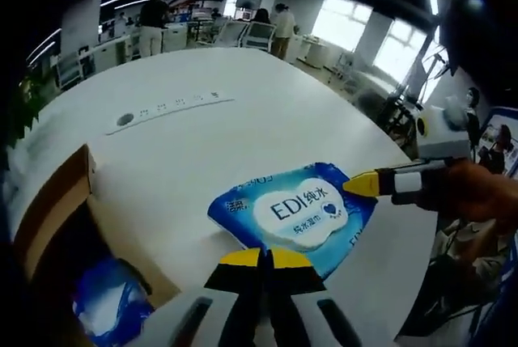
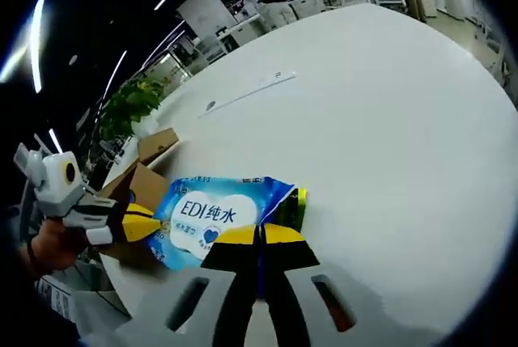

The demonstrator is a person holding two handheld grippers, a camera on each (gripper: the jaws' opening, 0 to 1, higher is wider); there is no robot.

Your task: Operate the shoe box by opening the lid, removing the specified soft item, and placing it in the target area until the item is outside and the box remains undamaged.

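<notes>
1 wipes pack (image 1: pixel 295 213), 1 shoe box (image 1: pixel 57 209), 2 grippers.

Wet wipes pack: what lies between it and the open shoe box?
Bare white table separates wet wipes pack from shoe box, in left gripper view.

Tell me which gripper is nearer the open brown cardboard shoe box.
Left. The left gripper grips the blue wipes pack at its edge facing the brown cardboard shoe box; the right gripper pinches the pack's far edge, away from the box.

Blue wet-wipes pack (image 1: pixel 295 215), white label reading "EDI纯水", smaller characters beneath illegible
</notes>
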